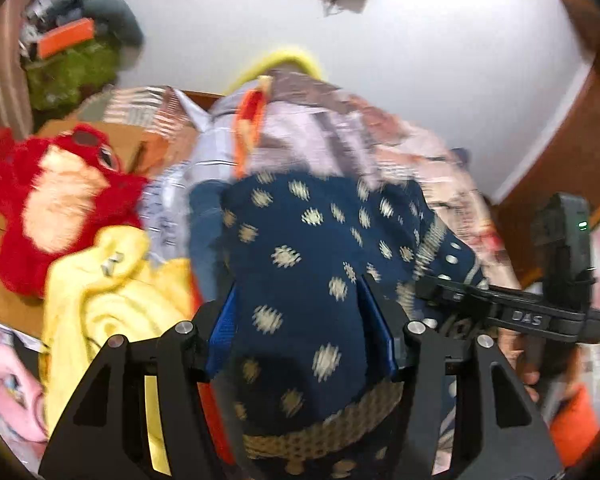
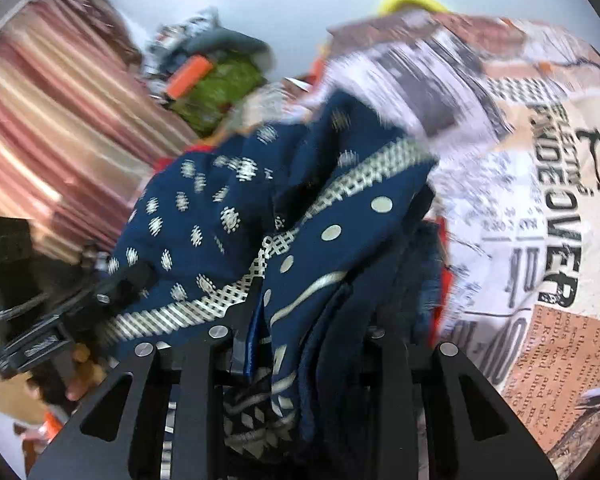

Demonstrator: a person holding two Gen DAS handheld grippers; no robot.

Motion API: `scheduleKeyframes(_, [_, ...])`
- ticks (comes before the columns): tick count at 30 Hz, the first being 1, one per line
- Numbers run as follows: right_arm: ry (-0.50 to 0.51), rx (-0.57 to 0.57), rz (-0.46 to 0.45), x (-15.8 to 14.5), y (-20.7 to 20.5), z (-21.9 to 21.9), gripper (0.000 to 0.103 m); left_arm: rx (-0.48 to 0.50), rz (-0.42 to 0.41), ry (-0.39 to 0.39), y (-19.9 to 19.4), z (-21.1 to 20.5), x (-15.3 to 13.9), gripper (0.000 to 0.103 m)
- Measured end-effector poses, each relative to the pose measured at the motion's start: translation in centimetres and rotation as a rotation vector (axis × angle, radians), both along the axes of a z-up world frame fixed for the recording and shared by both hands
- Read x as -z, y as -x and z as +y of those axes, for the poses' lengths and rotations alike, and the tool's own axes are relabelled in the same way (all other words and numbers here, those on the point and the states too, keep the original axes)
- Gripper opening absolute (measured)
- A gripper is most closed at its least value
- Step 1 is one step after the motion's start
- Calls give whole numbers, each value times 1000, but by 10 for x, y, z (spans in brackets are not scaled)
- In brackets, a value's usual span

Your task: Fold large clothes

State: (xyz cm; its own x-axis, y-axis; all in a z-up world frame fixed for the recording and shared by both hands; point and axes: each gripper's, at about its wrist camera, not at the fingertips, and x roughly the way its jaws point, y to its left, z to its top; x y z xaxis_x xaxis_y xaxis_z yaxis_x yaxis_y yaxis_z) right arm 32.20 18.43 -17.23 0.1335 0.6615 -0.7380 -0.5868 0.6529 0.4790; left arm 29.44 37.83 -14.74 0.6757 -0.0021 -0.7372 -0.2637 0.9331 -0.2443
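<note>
A navy blue cloth [image 1: 300,240] with cream motifs and a cream lattice border is bunched up between both grippers. My left gripper [image 1: 302,324] is shut on a thick fold of it, and the cloth fills the gap between the blue fingers [image 1: 224,328]. In the right wrist view the same navy cloth [image 2: 228,216] hangs in several folded layers through my right gripper [image 2: 312,336], which is shut on it; its right finger is hidden by fabric. The right gripper [image 1: 508,312] also shows at the right of the left wrist view, close beside the cloth, with a hand under it.
Behind the cloth lies a heap of fabric with newspaper print [image 2: 540,220]. A red plush toy [image 1: 52,204] and a yellow cloth [image 1: 112,296] lie at the left on a brown surface. A green bundle [image 1: 72,72] sits against the white wall. Striped fabric [image 2: 52,140] is at the left.
</note>
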Motion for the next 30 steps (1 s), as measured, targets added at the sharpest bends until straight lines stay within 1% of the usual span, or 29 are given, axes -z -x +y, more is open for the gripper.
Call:
scheduleKeyframes(2, [25, 14, -1, 11, -4, -3, 33, 11, 3, -25, -2, -1, 8, 62])
scheduleKeyframes(3, [30, 24, -5, 11, -4, -6, 37, 14, 0, -34, -2, -4, 9, 65])
scheduleKeyframes(4, [37, 39, -13, 11, -4, -9, 42, 16, -2, -41, -1, -7, 9, 66])
scheduleKeyframes(6, [60, 55, -42, 7, 0, -20, 45, 10, 2, -62, 1, -14, 6, 66])
scheduleKeyframes(8, [84, 48, -74, -1, 10, -28, 47, 5, 6, -78, 4, -18, 3, 66])
scheduleKeyframes(11, [148, 41, -153, -12, 25, -41, 51, 12, -8, -67, 18, -26, -5, 67])
scheduleKeyframes(14, [212, 32, -254, -17, 38, -54, 57, 35, -17, -56, 38, -38, -9, 71])
scheduleKeyframes(15, [218, 25, -269, -18, 43, -59, 57, 37, -13, -59, 46, -43, -7, 74])
scheduleKeyframes(17, [226, 15, -263, -16, 53, -74, 58, 40, 18, -79, 57, -53, -1, 74])
scheduleKeyframes(19, [264, 4, -239, -13, 61, -86, 58, 37, 27, -113, 73, -64, 4, 74])
scheduleKeyframes(21, [282, 10, -253, -15, 68, -91, 58, 33, 40, -122, 83, -71, 3, 74])
scheduleKeyframes(23, [272, 28, -294, -28, 80, -100, 58, 24, 50, -126, 95, -77, -2, 74])
scheduleKeyframes(25, [230, 36, -319, -47, 92, -107, 58, 13, 29, -151, 107, -84, -14, 74])
scheduleKeyframes(27, [167, 45, -375, -76, 111, -116, 58, -3, -17, -198, 122, -93, -35, 74])
scheduleKeyframes(28, [137, 51, -417, -92, 122, -119, 58, -9, -43, -216, 129, -97, -46, 74])
scheduleKeyframes(30, [91, 54, -489, -118, 143, -124, 58, -24, -118, -253, 148, -108, -74, 74])
